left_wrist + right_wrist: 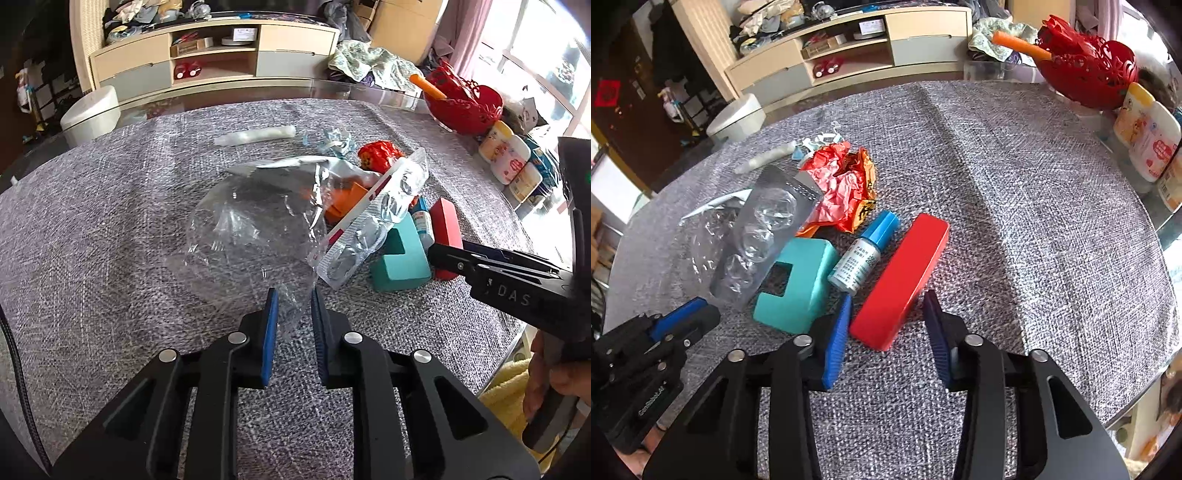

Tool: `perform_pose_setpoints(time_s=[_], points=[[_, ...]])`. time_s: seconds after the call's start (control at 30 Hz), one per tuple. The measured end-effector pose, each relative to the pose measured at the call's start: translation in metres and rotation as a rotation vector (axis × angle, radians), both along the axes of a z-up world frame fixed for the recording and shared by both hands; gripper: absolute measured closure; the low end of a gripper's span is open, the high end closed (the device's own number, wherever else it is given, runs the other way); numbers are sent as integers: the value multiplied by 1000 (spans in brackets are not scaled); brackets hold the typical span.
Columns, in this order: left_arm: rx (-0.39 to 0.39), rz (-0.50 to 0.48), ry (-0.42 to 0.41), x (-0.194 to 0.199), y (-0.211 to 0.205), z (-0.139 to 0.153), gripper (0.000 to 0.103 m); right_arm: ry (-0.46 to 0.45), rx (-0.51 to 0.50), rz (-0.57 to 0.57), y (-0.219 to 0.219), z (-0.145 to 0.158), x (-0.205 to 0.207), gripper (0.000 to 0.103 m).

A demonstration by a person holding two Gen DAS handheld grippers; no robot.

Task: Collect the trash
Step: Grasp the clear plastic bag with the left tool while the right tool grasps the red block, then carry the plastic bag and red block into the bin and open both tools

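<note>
The left claw (pixel 293 302) is drawn narrow on the near corner of a clear plastic bag (pixel 251 225), with crinkled film between its blue pads; the bag lies flat on the grey-clothed counter (pixel 110 221), spreading away from the claw toward the far edge. A silver blister pack (pixel 373 225) leans on the bag's right side, its long axis running from near-left to far-right. The right claw (pixel 886 314) straddles the near end of a red box (pixel 905 277), pads close beside it; I cannot tell whether they press. The box's long axis points away and slightly right. Beside it lie a small blue-capped bottle (pixel 860 258), a teal block (pixel 798 284) and a crumpled red wrapper (pixel 842 184).
</note>
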State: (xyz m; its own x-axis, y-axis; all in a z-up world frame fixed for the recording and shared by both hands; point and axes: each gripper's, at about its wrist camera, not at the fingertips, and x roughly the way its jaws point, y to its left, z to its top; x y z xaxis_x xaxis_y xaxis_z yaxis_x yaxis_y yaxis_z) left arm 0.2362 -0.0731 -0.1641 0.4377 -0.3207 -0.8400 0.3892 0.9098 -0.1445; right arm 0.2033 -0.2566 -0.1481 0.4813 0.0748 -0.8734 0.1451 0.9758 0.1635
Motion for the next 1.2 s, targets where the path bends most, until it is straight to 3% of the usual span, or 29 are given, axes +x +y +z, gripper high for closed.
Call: perform_pose_setpoints(time_s=[0.17, 0.5, 1.2], points=[[-2, -12, -4, -3, 0, 0, 93, -7, -11, 2, -3, 0, -9, 82], [1, 6, 1, -49, 14, 11, 100, 1, 36, 47, -12, 3, -52, 82], [-93, 26, -15, -190, 23, 53, 102, -66, 75, 177, 16, 41, -158, 82]])
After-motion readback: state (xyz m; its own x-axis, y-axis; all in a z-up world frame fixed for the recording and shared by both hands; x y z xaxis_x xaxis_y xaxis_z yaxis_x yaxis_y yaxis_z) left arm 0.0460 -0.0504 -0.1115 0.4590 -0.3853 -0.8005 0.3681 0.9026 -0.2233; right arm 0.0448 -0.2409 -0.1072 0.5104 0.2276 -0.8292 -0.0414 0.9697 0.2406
